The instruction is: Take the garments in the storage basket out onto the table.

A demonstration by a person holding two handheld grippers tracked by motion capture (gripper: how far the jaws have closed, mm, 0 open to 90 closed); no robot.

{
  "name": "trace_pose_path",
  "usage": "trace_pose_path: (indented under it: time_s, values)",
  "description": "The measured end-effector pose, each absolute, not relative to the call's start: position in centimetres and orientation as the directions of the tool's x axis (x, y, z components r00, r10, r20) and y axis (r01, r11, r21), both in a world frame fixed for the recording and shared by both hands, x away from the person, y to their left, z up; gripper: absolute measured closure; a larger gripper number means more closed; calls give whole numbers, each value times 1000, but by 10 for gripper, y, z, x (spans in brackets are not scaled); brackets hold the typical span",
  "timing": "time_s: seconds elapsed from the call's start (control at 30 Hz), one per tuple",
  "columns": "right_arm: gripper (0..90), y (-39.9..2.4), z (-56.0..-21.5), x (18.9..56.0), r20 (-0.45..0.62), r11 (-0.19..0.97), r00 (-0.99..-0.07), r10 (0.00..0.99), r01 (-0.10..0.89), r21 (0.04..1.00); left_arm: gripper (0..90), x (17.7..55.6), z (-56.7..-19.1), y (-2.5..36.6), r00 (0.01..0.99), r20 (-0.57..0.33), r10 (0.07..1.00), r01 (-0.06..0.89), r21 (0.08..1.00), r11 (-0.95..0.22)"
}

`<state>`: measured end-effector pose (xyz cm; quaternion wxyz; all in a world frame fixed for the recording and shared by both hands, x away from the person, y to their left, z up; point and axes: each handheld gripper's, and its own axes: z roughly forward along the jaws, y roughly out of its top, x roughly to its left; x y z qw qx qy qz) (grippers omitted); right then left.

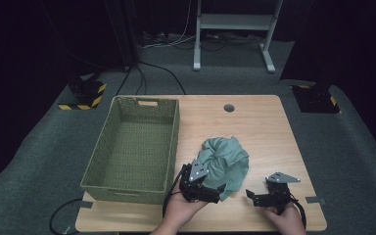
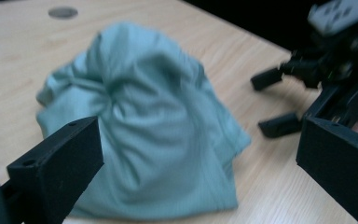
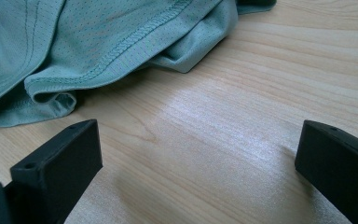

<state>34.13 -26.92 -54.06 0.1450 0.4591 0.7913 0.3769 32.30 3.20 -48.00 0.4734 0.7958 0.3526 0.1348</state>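
Note:
A crumpled pale green cloth (image 1: 223, 161) lies in a heap near the middle of the wooden table (image 1: 259, 127). My left gripper (image 1: 219, 192) sits at the cloth's near left edge, jaws wide open. In the left gripper view the cloth (image 2: 149, 126) bulks just beyond those jaws, nothing between them. My right gripper (image 1: 251, 196) rests low over bare wood to the right of the cloth, open and empty. In the right gripper view the cloth's hemmed edge (image 3: 102, 51) lies ahead and to the left. The right gripper (image 2: 279, 100) also shows in the left gripper view.
A green woven basket (image 1: 134, 147) stands empty along the table's left side, close to the left gripper. A round cable hole (image 1: 229, 107) is near the table's far edge. Grey carpet, cables and a white stand (image 1: 235, 29) lie beyond.

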Motion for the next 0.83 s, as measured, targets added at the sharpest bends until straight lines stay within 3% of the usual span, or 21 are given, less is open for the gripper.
trace_pose_path:
  time_s: [0.3,0.43,0.7,0.83]
  values:
    - [1,-269,-541,341,118,293,-536,836,617,730,7,316,-522,33,713,-132,689,480,808,-342]
    - [1,-269,-541,341,116,295,-536,836,617,729,7,311,-538,34,713,-88,696,482,782,-395]
    - [1,-269,-541,341,111,298,-537,836,615,730,9,305,-540,32,714,-55,698,472,774,-422]
    - [2,-269,-541,341,112,298,-538,836,615,730,7,307,-540,34,718,-112,687,498,772,-394]
